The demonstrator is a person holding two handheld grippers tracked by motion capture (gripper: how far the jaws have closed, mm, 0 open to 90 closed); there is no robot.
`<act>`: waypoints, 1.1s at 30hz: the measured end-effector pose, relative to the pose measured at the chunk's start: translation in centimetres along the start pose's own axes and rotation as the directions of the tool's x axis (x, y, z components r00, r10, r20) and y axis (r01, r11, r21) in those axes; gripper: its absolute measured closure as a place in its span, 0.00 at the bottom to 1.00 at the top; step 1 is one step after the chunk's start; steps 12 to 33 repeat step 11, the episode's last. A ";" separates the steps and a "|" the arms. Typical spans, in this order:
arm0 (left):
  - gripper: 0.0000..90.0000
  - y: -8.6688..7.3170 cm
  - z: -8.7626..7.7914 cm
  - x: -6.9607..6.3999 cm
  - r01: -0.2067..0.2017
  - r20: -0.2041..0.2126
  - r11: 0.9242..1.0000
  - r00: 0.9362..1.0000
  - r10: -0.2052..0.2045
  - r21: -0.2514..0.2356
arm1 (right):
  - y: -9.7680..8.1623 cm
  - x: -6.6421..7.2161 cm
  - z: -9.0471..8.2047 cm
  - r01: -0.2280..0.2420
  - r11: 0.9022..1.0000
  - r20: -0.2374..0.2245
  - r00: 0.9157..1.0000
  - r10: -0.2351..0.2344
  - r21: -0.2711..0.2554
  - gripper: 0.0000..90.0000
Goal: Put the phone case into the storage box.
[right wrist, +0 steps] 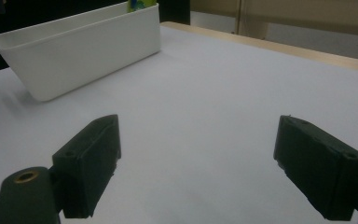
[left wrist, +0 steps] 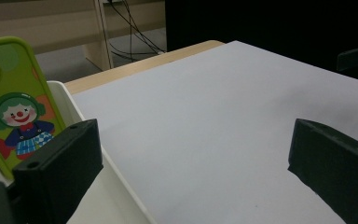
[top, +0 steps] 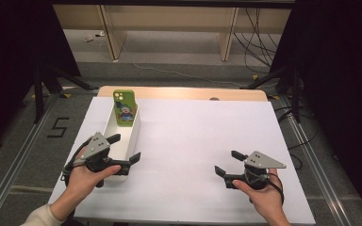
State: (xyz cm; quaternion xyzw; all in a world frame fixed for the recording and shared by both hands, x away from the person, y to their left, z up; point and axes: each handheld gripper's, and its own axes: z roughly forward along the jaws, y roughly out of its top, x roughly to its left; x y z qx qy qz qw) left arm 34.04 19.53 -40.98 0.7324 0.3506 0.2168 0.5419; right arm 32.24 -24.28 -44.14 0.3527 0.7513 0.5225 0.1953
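Left tongs wide astride white bin rim; right tongs wide, empty. Risk: tipping bin, toppling upright phone case.

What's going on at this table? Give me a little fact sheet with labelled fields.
Surface: white table top
Container: long white bin at the left side
Inside the bin: green phone case with a clown picture, standing upright at the bin's far end
Left claw: open, jaws on either side of the bin's right wall, holding nothing
Right claw: open, empty, over bare table at the right
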 end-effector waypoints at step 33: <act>0.03 0.0 0.1 0.2 0.004 0.001 1.000 1.000 -0.004 0.000 | 0.0 -0.1 0.0 0.000 1.000 0.000 1.000 0.000 0.000 0.18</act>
